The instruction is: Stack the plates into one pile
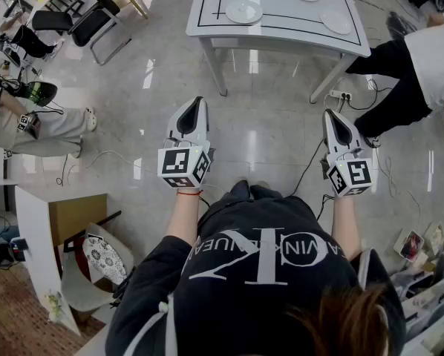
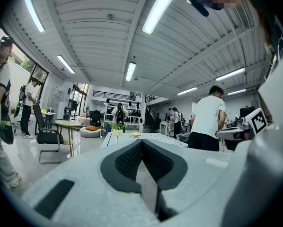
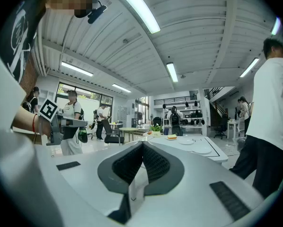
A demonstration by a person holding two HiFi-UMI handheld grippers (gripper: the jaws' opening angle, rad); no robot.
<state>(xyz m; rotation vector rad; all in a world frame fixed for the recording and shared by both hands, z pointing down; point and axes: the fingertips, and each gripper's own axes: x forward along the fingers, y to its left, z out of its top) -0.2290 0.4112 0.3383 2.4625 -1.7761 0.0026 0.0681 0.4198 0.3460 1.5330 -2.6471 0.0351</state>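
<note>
— While head view is up: three white plates (image 1: 243,11) lie flat on the table (image 1: 281,41), well apart from each other. Both the left gripper (image 1: 197,102) and the right gripper (image 1: 329,114) hang level over the floor (image 1: 266,124), well short of the table.
— Handling guess?
— They look rigid and glossy, so likely brittle and slick, moderate weight. I'd pinch each at the near rim, one finger over the lip and one under, then set it down flat on the next. No dropping.
— Left gripper view?
— The fingers (image 2: 129,161) are clenched tip to tip with nothing between. Table is straight ahead, far off. Can't make out plates there, only an orange item (image 2: 135,134).
— Right gripper view?
— Same: fingers (image 3: 127,167) pressed together, empty. Two plates (image 3: 202,150) show on the table beyond the tips, slightly right, well apart from them. A person in a white shirt (image 3: 271,108) stands near that table.
— So not started?
— My read: every plate single, no pile yet.
</note>
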